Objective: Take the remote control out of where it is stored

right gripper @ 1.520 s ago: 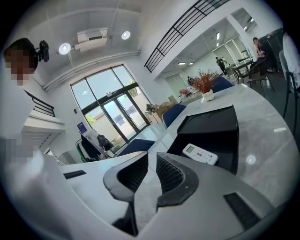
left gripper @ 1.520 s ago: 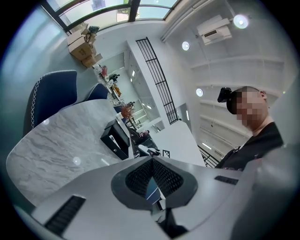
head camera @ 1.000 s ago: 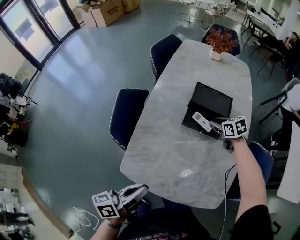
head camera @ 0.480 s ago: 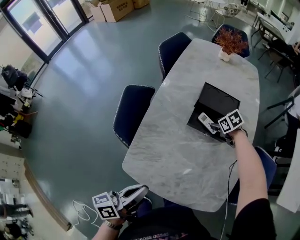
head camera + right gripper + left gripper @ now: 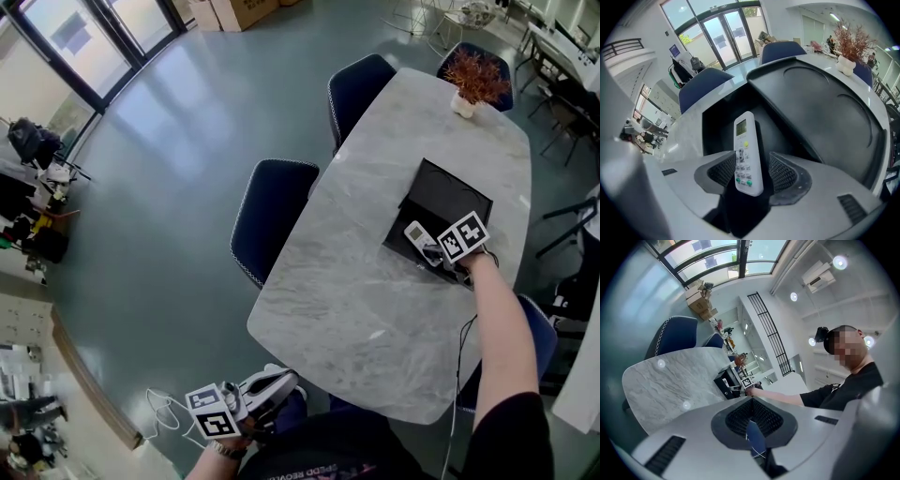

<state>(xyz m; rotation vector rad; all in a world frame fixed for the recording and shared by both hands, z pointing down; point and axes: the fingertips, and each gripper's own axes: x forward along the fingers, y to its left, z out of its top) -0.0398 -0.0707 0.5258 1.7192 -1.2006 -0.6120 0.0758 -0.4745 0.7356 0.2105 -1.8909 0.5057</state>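
A white remote control (image 5: 746, 157) with a small screen and coloured buttons lies lengthwise over the open black box (image 5: 448, 202), at the box's near end (image 5: 715, 126). My right gripper (image 5: 747, 172) straddles the remote's near end. Its jaws are opening, and a gap shows between the remote and the right pad. In the head view the remote (image 5: 415, 234) shows just left of the right gripper (image 5: 433, 251). The box's lid (image 5: 820, 108) stands tilted back. My left gripper (image 5: 281, 382) hangs below the table's near edge, jaws together and holding nothing (image 5: 752, 418).
The grey marble table (image 5: 356, 291) carries a potted red plant (image 5: 476, 82) at its far end. Blue chairs stand on its left side (image 5: 272, 220) (image 5: 370, 84) and one by my right arm (image 5: 534, 328). Cardboard boxes and glass doors lie far off.
My right gripper has edged in along the remote, closing the gap to it. The left gripper has stayed where it was. The head view has shifted slightly.
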